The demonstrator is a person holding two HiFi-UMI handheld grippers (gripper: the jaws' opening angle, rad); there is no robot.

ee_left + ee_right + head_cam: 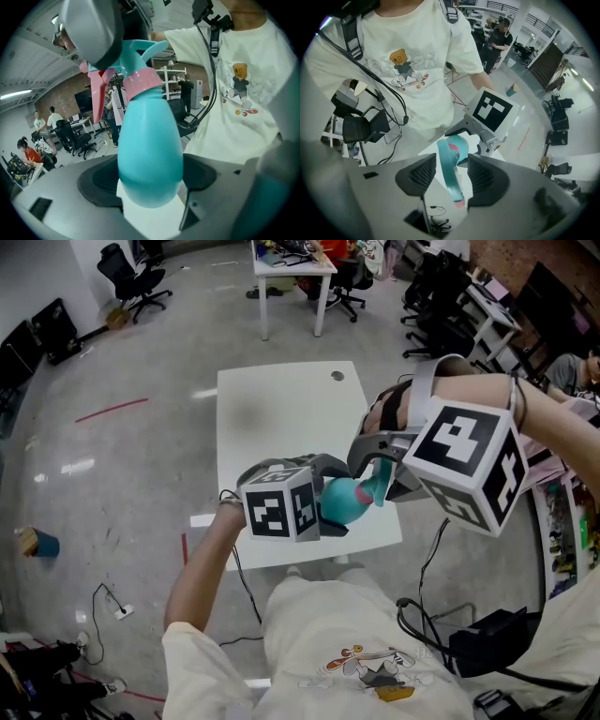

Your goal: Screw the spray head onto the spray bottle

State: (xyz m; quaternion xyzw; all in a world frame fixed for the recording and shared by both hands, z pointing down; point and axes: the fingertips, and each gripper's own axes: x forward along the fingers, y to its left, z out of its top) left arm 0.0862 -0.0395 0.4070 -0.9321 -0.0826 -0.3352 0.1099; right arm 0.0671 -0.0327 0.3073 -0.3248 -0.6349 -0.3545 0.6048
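Observation:
A teal spray bottle is held above the front edge of the white table. My left gripper is shut on its lower body. In the left gripper view the bottle fills the gap between the pads of that gripper. A pink collar and the teal spray head with a pink trigger top it. My right gripper points down over the spray head. In the right gripper view the head lies between the jaws of my right gripper with a gap on the right side.
The person holding the grippers stands at the table's front edge, in a cream T-shirt. Cables trail on the floor on both sides. A black box sits at the lower right. Office chairs and another table stand at the back. A blue cup is on the floor at left.

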